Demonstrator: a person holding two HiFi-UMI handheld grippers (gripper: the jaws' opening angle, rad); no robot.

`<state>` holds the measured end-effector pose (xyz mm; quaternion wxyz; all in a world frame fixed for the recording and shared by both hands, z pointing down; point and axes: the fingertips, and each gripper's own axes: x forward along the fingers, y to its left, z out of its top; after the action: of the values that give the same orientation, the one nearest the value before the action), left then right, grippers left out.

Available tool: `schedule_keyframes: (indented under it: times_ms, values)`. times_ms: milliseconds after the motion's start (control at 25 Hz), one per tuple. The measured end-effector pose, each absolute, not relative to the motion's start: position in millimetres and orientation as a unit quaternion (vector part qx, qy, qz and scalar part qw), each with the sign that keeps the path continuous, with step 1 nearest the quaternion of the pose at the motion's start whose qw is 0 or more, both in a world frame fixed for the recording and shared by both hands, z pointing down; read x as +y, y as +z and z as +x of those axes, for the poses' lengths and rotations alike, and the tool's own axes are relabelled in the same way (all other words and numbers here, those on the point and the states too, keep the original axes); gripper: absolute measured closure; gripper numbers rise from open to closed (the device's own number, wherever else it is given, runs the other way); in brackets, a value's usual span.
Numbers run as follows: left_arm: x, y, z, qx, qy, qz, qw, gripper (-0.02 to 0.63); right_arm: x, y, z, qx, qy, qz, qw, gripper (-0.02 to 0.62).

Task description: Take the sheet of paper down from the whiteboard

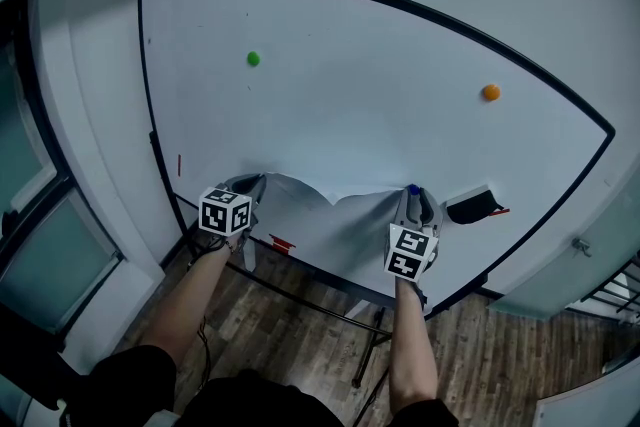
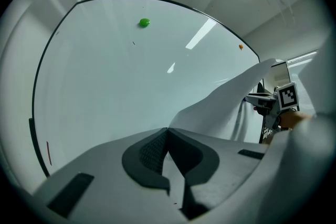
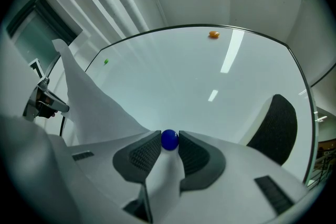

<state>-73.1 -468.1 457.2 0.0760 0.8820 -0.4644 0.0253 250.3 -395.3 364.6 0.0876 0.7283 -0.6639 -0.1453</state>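
The white sheet of paper (image 1: 320, 225) hangs low on the whiteboard (image 1: 360, 95), its top edge sagging in the middle. My left gripper (image 1: 252, 185) is shut on the sheet's upper left corner; in the left gripper view the paper (image 2: 220, 107) runs out from between the closed jaws (image 2: 168, 131) toward the right. My right gripper (image 1: 413, 195) is at the upper right corner, its tips closed against a blue magnet (image 3: 169, 140) that sits on the paper (image 3: 89, 107) against the board.
A green magnet (image 1: 253, 59) and an orange magnet (image 1: 491, 92) sit higher on the board. A black eraser (image 1: 470, 206) clings just right of my right gripper. A red marker (image 1: 282, 243) lies on the tray below. The board stands on a metal frame over a wood floor.
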Motion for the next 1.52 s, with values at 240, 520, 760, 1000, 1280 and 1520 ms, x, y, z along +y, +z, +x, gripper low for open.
schedule_keyframes:
  times_ms: [240,520,760,1000,1280,1520]
  values:
    - [-469,457,-73,-0.465,0.021,0.882,0.074,0.586,-395,365,250,-0.665,-0.145,0.728,0.085,0.481]
    - [-469,455,-73,-0.463,0.017,0.883,0.072,0.586,-395,365,250,-0.665,-0.145,0.728,0.086,0.48]
    - [-466,453,-67,-0.456,0.016,0.887,0.067,0.586,-394,365,250,-0.665,-0.144,0.728,0.083,0.48]
    - [-464,450,-61,-0.449,0.017,0.891,0.062,0.586,-394,364,250,-0.667,-0.14,0.727,0.076,0.48]
    - [-461,447,-50,-0.44,0.017,0.896,0.056,0.586,-391,361,247,-0.675,-0.142,0.721,0.07,0.48]
    - [-458,438,-42,-0.432,0.014,0.9,0.048,0.586,-384,352,242,-0.676,-0.154,0.717,0.064,0.48]
